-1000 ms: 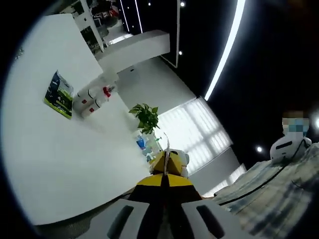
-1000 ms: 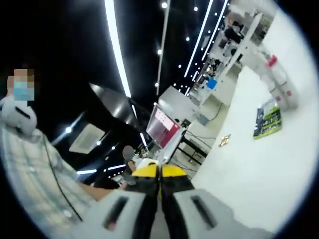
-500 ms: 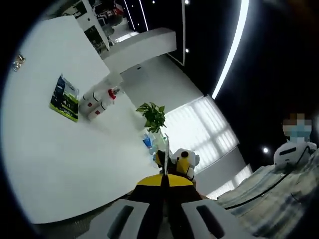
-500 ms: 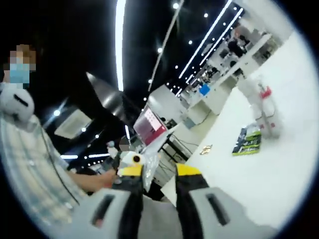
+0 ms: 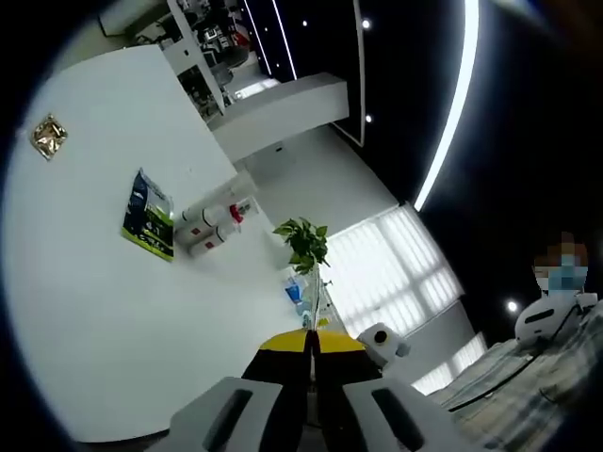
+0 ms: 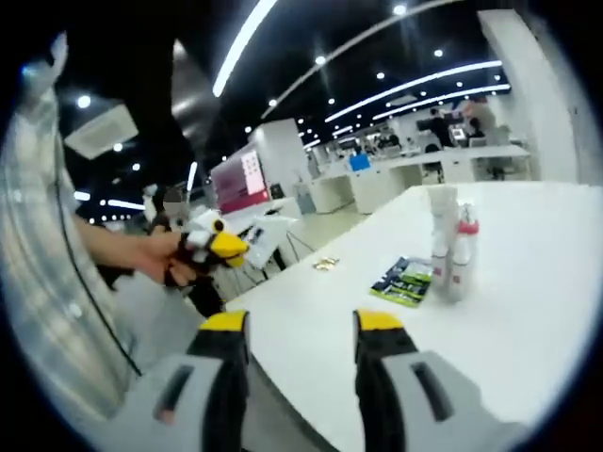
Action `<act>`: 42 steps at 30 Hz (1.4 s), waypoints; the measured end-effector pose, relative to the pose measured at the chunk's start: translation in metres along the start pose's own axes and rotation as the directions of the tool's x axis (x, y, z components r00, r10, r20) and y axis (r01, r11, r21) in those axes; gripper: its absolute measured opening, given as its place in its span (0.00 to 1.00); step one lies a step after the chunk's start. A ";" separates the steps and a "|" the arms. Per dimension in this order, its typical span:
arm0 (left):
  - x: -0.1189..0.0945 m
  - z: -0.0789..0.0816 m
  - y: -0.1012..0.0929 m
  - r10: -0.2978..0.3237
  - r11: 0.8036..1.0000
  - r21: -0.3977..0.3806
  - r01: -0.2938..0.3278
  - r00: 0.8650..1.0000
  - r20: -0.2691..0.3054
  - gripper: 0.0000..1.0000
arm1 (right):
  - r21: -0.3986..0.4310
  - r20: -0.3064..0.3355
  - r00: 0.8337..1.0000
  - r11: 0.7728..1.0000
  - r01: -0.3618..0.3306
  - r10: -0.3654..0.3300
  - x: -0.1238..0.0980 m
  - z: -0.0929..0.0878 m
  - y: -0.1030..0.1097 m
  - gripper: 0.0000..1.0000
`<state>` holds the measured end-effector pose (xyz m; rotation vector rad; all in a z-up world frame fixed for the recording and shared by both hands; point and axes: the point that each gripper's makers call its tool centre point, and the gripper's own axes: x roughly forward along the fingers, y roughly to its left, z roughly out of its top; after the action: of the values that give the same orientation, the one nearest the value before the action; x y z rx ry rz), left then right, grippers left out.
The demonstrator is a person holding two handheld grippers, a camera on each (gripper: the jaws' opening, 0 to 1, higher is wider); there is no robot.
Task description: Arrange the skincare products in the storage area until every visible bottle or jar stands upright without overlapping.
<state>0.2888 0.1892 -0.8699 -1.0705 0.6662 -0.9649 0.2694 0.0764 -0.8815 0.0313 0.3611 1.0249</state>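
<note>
White table (image 6: 528, 320) surface carries all the things here. In the right gripper view the right tongs (image 6: 301, 325) stand wide open, with a clear gap between their two yellow-tipped jaws; they hold nothing and touch nothing, and they hang over the near edge of the table. On the table, well apart from these tongs, two white plastic skincare bottles (image 6: 450, 247) stand upright, side by side and touching or almost touching; one of them has a red cap. Just beside the bottles, on the side towards the table edge, a flat green and dark blue packet (image 6: 402, 281) lies on the surface. A small gold-coloured thing (image 6: 326, 265) lies farther along, near the table edge, apart from the packet. In the same view the left tongs (image 6: 224, 248) come in from the left, held in a person's hand (image 6: 155, 256); their yellow tip looks closed.

In the left gripper view the left tongs (image 5: 311, 341) are closed, the two yellow tips pressed together with nothing between them. They are above the table (image 5: 113, 320) and do not touch it. The two white bottles (image 5: 209, 230) appear beside the packet (image 5: 151, 216), with the gold thing (image 5: 48, 136) well apart from the packet. A green leafy plant (image 5: 304, 242) stands beyond the bottles, near the table's far edge.
</note>
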 end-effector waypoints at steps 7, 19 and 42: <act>0.001 0.015 0.019 0.054 0.998 -0.028 -0.054 0.999 -0.004 0.00 | -0.134 -0.049 0.983 0.977 0.167 -0.175 -0.008 -0.026 -0.026 0.32; 0.010 0.061 0.061 0.170 0.984 -0.071 -0.166 0.984 0.051 0.00 | -0.125 -0.091 0.978 0.976 0.177 -0.189 0.000 -0.036 -0.035 0.42; 0.036 0.136 0.133 0.264 0.959 -0.131 -0.251 0.959 0.099 0.00 | -0.381 -0.192 0.918 0.889 0.255 -0.346 -0.016 -0.049 -0.068 0.26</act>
<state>0.4608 0.2349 -0.9458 -1.1026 0.7539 -0.6398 0.3031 0.0199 -0.9364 -0.4720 0.3984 0.7673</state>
